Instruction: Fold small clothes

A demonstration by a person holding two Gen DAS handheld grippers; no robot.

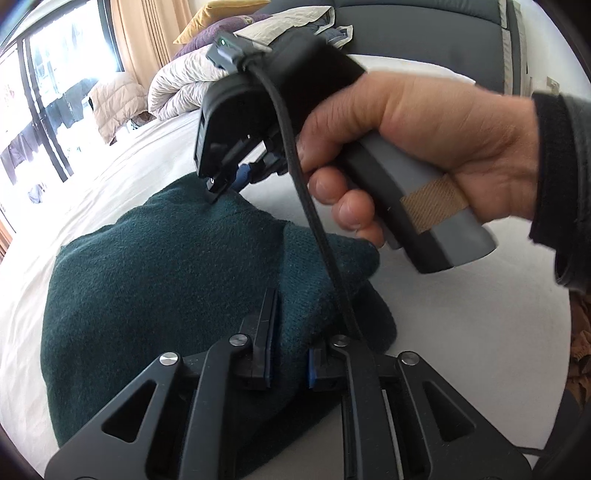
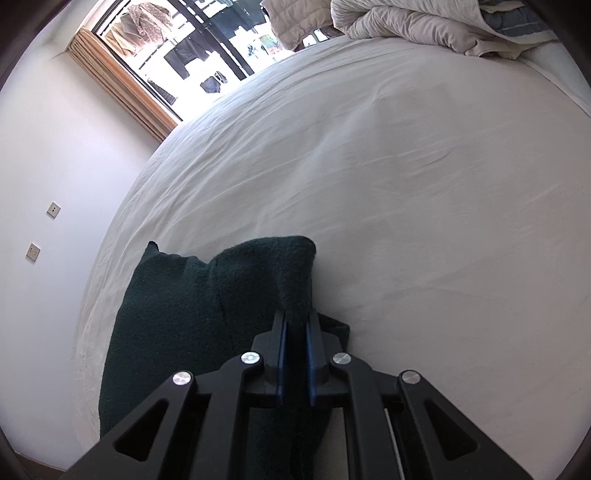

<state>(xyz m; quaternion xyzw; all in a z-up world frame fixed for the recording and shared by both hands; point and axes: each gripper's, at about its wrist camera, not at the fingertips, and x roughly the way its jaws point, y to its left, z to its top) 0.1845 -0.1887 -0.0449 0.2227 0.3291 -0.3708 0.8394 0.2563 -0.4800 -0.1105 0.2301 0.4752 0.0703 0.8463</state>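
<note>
Room: bedroom, big white bed sheet (image 2: 406,166) as the work surface, bunched quilt (image 2: 406,22) piled at the far edge, window (image 2: 207,44) with laundry hanging outside past the far left corner.

Garment: dark green fleece piece (image 1: 147,288), lying near the front edge of the bed, toward its left side going by the right wrist view. Partly doubled over already, with one flap lifted.

Right gripper (image 2: 295,332): fingers pinched together on a raised fold of the fleece, cloth visibly sandwiched between the blue pads. You can also see it from the left wrist camera, held in the right hand (image 1: 424,155), tips down on the garment's far edge.

Left gripper (image 1: 291,332): fingers spread a little with fleece running between them. Honestly can't tell if it's actually pinching or just resting around the cloth.

How it'll handle: my guess is light, floppy, thick pile. It drapes, won't hold a crease by itself, but fuzzy enough not to slide out of the pads. Not fragile at all.

Where to grab: corners or along a hem edge, both layers at once, so the fold travels flat instead of bunching.

Watch out for: thick fleece springing back open once it's let go; pressing it flat probably helps.
</note>
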